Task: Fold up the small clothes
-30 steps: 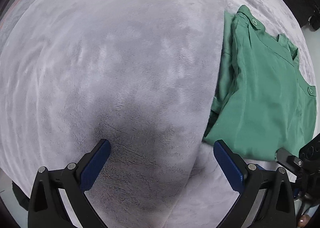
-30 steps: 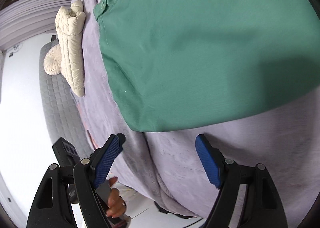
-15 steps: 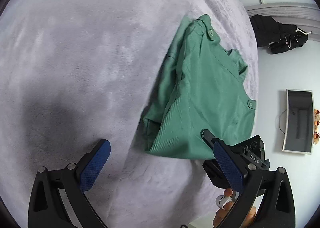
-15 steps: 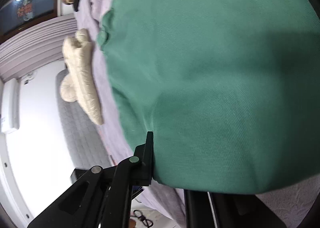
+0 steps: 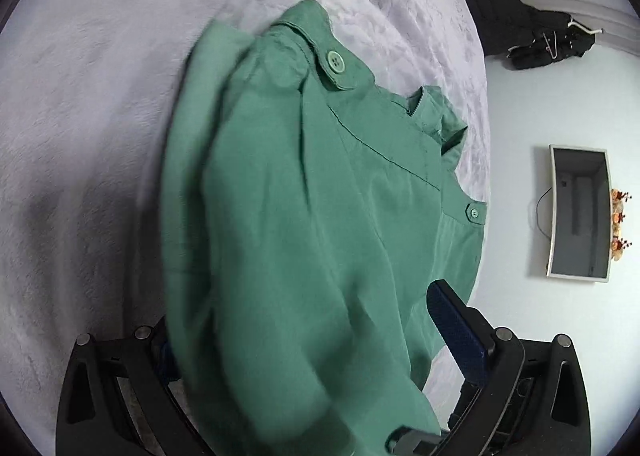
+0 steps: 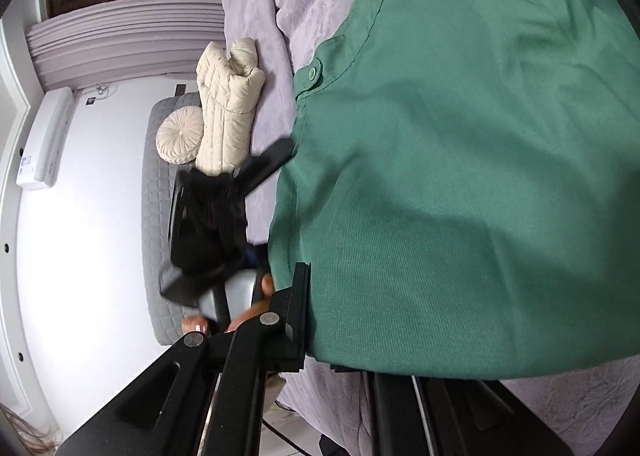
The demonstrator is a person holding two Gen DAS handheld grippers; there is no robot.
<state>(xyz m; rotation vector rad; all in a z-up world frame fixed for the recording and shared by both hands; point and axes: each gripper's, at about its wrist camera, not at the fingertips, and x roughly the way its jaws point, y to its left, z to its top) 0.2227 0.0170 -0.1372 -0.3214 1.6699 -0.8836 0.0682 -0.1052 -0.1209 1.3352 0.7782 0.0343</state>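
A green button shirt [image 5: 304,215] lies folded lengthwise on the lilac bedspread [image 5: 88,103], collar at the far end. My left gripper [image 5: 312,340] is open; its jaws straddle the shirt's near hem, with the right blue pad [image 5: 456,328] in view and the left pad hidden behind the cloth. In the right wrist view the shirt [image 6: 460,175] fills the frame. My right gripper [image 6: 332,344] is shut on the shirt's hem corner. The left gripper [image 6: 224,215] shows blurred at the shirt's left edge in that view.
A cream quilted jacket [image 6: 228,103] and a round cushion [image 6: 180,135] lie farther along the bed. A black coat [image 5: 536,35] hangs on the wall, with a wall television [image 5: 580,215] nearby. The bed edge runs just past the shirt's right side.
My left gripper has swung right and onto the shirt's near hem. My right gripper has closed on the hem corner and the cloth has lifted a little.
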